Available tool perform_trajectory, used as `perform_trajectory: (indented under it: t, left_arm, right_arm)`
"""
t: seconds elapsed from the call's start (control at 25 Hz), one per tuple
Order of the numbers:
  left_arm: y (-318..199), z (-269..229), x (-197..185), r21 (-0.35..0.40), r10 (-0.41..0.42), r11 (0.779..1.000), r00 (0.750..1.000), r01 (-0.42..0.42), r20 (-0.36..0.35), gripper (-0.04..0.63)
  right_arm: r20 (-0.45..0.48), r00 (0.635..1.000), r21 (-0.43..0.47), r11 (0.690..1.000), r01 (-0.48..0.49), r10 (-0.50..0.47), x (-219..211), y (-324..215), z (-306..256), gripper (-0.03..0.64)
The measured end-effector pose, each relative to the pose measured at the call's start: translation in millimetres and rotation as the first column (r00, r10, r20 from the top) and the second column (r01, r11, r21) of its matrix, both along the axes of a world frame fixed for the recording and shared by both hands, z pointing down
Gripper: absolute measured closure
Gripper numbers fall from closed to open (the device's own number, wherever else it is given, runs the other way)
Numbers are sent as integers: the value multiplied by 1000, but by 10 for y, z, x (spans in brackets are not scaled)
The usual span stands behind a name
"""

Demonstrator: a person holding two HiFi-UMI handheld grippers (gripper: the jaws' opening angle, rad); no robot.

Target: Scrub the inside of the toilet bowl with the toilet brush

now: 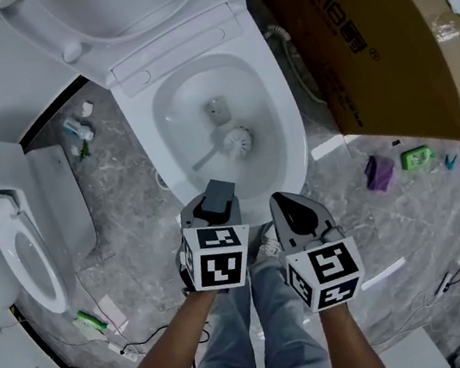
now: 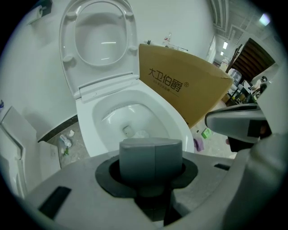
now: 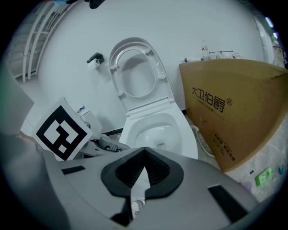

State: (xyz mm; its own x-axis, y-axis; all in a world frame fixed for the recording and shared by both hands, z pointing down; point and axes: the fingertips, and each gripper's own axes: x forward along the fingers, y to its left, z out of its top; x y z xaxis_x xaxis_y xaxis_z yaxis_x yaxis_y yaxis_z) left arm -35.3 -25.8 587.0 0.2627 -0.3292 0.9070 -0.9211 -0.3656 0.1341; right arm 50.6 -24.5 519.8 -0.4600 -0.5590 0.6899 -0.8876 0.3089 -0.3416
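The left gripper (image 1: pixel 215 207) is clamped on the grey cylindrical handle end (image 2: pixel 150 156) of the white-bristled toilet brush (image 1: pixel 238 141). The brush's head sits low inside the white ceramic toilet bowl (image 1: pixel 285 104), seemingly touching its wall. The right gripper (image 3: pixel 143 173) hovers beside it, jaws together on nothing. Scrubbing looks under way, and the next move calls for sweeping the head firmly round the bowl's wall.

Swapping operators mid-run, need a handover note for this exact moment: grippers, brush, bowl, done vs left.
Hands: the left gripper is shut on a grey cylinder, apparently the toilet brush's handle end. The right gripper is shut and empty, beside the left one at the bowl's front.
Things: the brush head is down inside the toilet bowl, next to the drain opening. The seat is up.
Done: the brush is gripped and in the bowl. How much has been scrubbed cannot be told.
Left: scrub round the bowl's inner wall.
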Motion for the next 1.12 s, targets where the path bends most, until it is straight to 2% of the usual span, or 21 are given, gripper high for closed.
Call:
perform_trajectory:
  t: [0.48, 0.84, 1.12]
  left_arm:
    - [-410, 0, 78, 48, 10, 999, 1000, -10, 1, 437]
    - [-402, 233, -81, -1, -28, 1000, 999, 28, 24, 437]
    - [-556, 433, -130, -7, -36, 999, 999, 36, 38, 437]
  right_arm:
    - [-5, 1000, -18, 1000, -6, 6, 86, -113, 98, 618]
    - [5, 1000, -24, 1000, 19, -19, -32, -233, 175, 618]
    - [-3, 999, -31, 999, 34, -34, -29, -295, 267, 618]
